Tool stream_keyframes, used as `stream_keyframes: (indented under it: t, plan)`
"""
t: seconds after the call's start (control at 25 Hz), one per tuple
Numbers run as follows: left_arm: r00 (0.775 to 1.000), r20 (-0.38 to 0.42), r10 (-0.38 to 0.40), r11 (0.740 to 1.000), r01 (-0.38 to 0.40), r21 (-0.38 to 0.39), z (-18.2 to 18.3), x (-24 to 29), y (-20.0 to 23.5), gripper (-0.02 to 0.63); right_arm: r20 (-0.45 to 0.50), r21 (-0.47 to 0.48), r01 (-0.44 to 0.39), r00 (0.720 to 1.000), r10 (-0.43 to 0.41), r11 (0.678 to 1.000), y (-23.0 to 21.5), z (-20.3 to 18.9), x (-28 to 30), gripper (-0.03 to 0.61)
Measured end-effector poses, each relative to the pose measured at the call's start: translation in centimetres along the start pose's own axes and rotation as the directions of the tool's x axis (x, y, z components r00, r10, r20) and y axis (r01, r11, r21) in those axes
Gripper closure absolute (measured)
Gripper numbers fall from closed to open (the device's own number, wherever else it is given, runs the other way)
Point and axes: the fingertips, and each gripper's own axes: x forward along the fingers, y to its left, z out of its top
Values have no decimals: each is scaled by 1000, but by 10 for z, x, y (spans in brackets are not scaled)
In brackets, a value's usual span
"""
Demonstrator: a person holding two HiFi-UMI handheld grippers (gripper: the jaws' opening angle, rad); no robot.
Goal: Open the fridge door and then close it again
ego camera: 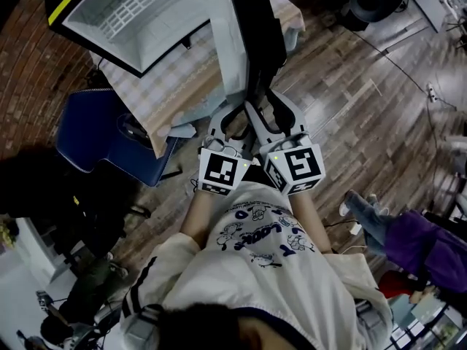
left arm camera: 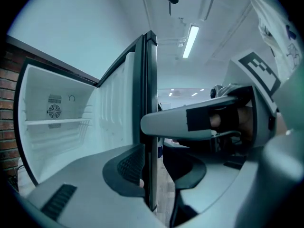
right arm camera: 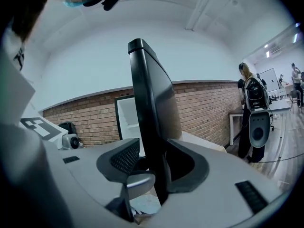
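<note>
Now, fridge door [left arm camera: 151, 103] open, its edge between left gripper [left arm camera: 159, 170] fingers, likewise right gripper [right arm camera: 159, 165] fingers (both pairs spread, unclamped).

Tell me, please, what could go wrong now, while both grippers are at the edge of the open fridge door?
1. A gap shows beside the fridge door inside the left gripper's jaws, so the door may slip free mid-swing.
2. The right gripper straddles the same door edge, close by; the two could knock together.
</note>
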Motion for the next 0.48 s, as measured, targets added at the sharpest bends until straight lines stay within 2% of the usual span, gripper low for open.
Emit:
stream_keyframes:
  t: [0.12,0.32,0.48]
  plan:
    - [1000,6,-30,1000,30,5,4,14,-14,489,18,9,37,999,-37,999,-21,2,-9,416]
    - [997,27,-75,997,75,20,16,36,-37,489,35,12,87,996,-88,996,-51,6,-22,428]
    - [996,25,-82,996,81,26,19,53,-47,489,49,8,97,994,-97,995,-70,9,-25,430]
